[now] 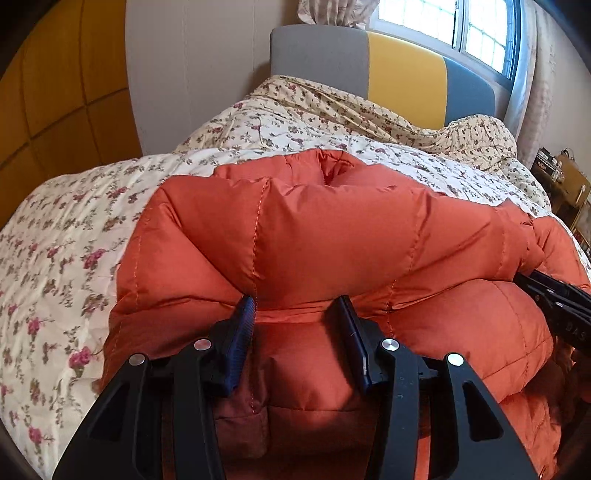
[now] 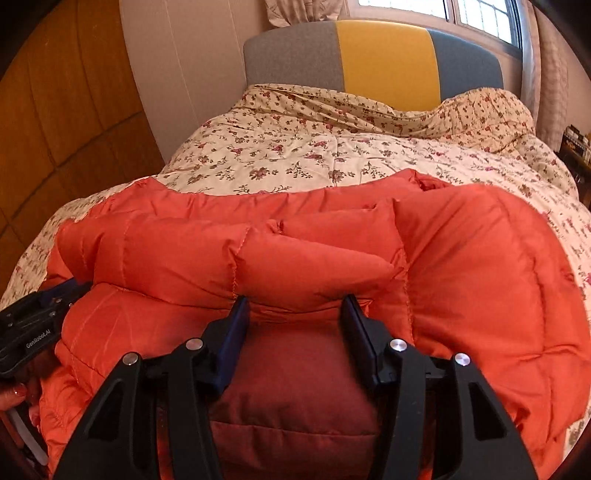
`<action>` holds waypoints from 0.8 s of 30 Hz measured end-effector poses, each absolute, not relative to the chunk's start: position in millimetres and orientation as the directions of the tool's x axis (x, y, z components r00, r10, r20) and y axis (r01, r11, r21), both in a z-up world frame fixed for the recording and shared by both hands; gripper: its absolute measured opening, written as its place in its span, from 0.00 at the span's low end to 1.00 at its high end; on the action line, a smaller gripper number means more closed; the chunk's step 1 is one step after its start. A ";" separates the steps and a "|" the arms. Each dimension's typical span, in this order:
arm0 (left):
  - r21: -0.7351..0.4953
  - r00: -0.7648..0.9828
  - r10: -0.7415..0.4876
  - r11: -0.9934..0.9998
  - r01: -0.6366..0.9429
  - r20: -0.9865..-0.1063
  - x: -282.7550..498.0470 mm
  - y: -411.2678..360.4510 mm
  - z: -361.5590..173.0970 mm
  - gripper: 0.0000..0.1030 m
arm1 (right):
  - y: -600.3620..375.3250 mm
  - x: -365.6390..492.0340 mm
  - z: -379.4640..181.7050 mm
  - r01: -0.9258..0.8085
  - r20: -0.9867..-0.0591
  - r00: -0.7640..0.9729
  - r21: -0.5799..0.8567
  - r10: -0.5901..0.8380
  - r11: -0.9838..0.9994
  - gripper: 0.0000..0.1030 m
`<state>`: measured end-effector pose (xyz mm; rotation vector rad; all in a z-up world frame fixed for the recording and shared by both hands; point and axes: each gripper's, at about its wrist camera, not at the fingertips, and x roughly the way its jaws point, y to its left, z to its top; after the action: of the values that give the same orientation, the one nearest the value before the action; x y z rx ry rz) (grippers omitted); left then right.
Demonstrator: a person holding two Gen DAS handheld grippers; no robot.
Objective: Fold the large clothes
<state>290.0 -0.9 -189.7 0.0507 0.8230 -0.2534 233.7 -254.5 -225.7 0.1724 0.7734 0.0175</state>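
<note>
At the far left stand wooden wardrobe panels (image 1: 55, 92), warm brown and divided into rectangles, next to a plain pale wall. The bed's quilt (image 1: 66, 229) is cream cotton printed with small pink and green flowers, stitched in a soft quilted pattern and rumpled near the headboard (image 2: 384, 62), which is upholstered in grey, yellow and blue-grey blocks. On the quilt lies the orange puffer jacket (image 1: 332, 236), smooth, slightly shiny fabric sewn into thick padded channels, folded over itself so that a rounded roll sits on a lower layer. The left gripper (image 1: 297, 314) has its black fingers (image 1: 245, 325), faced with ribbed blue pads, set apart with a bulge of jacket between them at the seam of the fold; whether they pinch the cloth cannot be told. To its right, the right gripper (image 2: 295, 314) stands likewise, its fingers (image 2: 354, 328) parted around a padded channel, with the grip unclear. At the far right a window (image 1: 476, 33) shows bright beside a patterned curtain.
</note>
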 end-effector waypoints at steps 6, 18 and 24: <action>-0.076 0.645 -0.220 0.967 0.244 -0.732 300.4 -1.7 -194.5 0.46 | -256.6 245.4 -228.5 0.041 -0.690 0.720 0.150 0.075 0.988 0.50; -0.065 0.643 -0.215 0.966 0.249 -0.735 316.9 -8.5 -192.9 0.46 | -260.1 264.2 -223.2 0.006 -0.703 0.703 0.160 0.109 0.987 0.60; -0.048 0.657 -0.217 0.963 0.266 -0.722 275.8 9.4 -167.0 0.72 | -268.0 198.1 -175.4 -0.050 -0.677 0.720 0.167 0.152 0.985 0.75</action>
<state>275.8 9.4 -167.0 0.0637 0.8091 -0.2739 198.1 -268.0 -175.4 0.1408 0.7594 0.1120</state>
